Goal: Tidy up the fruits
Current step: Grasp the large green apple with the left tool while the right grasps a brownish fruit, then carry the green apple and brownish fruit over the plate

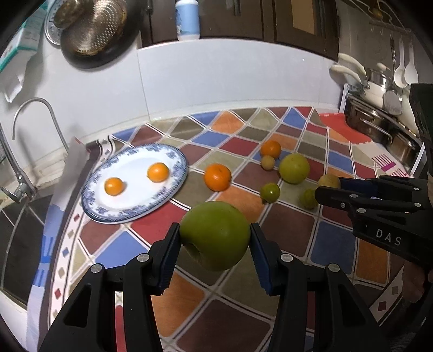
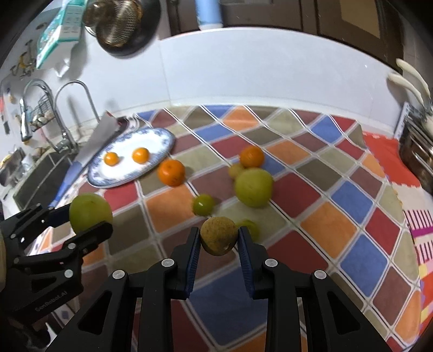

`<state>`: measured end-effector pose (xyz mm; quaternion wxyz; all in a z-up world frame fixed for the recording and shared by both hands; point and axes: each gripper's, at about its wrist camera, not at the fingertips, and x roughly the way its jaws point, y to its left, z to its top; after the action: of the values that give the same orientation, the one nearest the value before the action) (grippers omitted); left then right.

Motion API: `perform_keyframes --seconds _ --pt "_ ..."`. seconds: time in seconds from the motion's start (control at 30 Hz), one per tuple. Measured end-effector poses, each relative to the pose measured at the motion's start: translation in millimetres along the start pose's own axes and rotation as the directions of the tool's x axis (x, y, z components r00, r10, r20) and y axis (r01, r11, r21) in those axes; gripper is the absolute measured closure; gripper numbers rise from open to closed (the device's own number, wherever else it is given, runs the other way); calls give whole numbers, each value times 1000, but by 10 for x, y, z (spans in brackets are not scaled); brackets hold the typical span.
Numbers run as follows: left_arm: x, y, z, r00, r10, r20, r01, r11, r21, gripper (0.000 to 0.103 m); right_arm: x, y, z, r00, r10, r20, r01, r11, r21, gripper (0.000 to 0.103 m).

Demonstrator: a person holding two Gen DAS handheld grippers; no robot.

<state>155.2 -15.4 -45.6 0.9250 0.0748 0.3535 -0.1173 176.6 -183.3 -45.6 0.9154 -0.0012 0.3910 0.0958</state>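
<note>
Both jaws are clamped: your left gripper (image 1: 215, 238) pinches the green apple (image 1: 215, 235) across its sides, your right gripper (image 2: 218, 238) a small brownish fruit (image 2: 218, 235), each lifted clear of the patterned mat (image 2: 351, 230), likely bound for the blue-rimmed plate (image 1: 173, 154). Two small oranges (image 1: 158, 172) already lie there; other oranges and green fruits remain scattered on the mat nearby.

A white tiled wall (image 1: 216, 81) backs the counter's colourful diamond-patterned cloth (image 1: 338, 243), beneath dark cabinets (image 1: 243, 19).
</note>
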Motion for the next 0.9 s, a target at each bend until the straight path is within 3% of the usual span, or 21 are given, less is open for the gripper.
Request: perform_keyframes --seconds 0.43,0.9 --pt "-265 406 141 994 53 91 -53 999 -3 53 -45 464 321 995 74 68 -70 996 -56 74" --pt "-238 895 328 981 125 148 -123 992 -18 53 161 964 777 983 135 122 -116 982 -148 74"
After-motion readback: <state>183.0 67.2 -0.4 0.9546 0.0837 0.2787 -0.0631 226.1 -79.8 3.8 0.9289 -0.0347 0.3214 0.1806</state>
